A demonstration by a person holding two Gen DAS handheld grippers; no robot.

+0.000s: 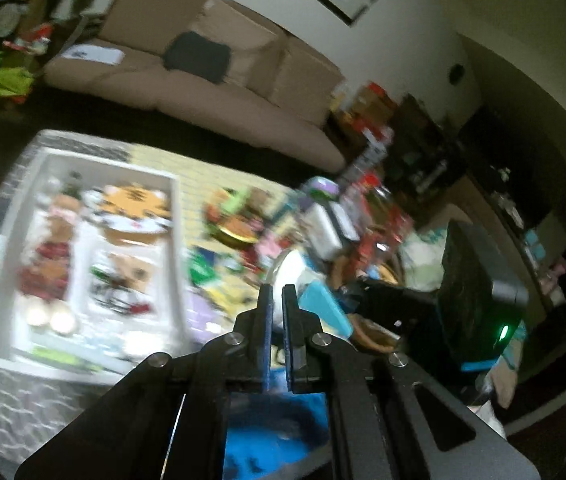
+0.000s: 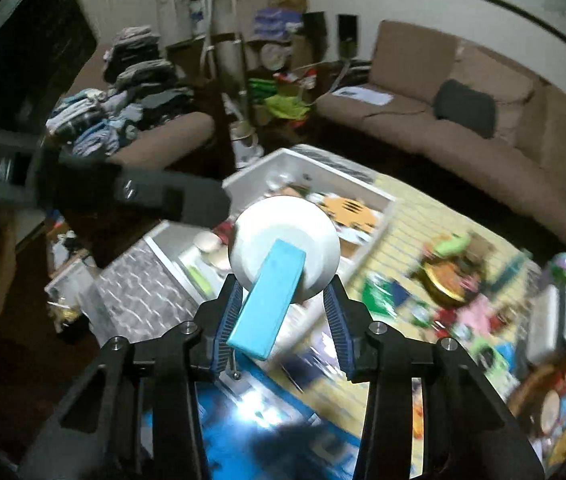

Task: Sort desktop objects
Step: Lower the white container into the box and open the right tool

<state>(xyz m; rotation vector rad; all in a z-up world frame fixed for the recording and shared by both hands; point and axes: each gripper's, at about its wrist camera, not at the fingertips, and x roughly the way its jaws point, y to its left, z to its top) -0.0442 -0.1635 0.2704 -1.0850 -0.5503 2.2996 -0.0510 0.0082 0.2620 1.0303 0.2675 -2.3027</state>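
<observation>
1. In the left wrist view, motion blur smears the whole tabletop. At 9 o'clock a white tray (image 1: pixel 123 159) holds an orange tiger-faced item (image 1: pixel 135 201). The smaller things around it cannot be told apart.
2. At 12 o'clock from the tray, beyond the table, is a brown sofa (image 1: pixel 211 96) with a dark cushion (image 1: pixel 197 57) on it. The frame cuts its left end.
3. The left gripper (image 1: pixel 277 286) has its fingers drawn together, with only a sliver of light between the pads and nothing visibly caught there.
4. Just past those tips, at about 1 o'clock, part of a white bowl (image 1: pixel 292 268) and a cyan block (image 1: pixel 325 312) peek out. The fingers hide the rest.
5. A heap of colourful toys (image 1: pixel 239 220) sits at 11 to 1 o'clock of the tips. It is too blurred to name piece by piece.
6. In the right wrist view, the dark body of the left gripper crosses the frame at 9 to 10 o'clock and hides the tray's left corner.
7. The right gripper (image 2: pixel 283 280) is clamped, with the bowl standing between its fingertips and filling the gap from 11 to 1 o'clock. The right pad meets the bowl's edge.
8. The block lies slantwise in front of the bowl, its lower end against the left finger (image 2: pixel 231 308) at 7 o'clock. Whether the pads pinch the block as well, I cannot tell.
9. Bowl and block hang above the tray's near wall, clear of the yellow cloth (image 2: pixel 403 216).
</observation>
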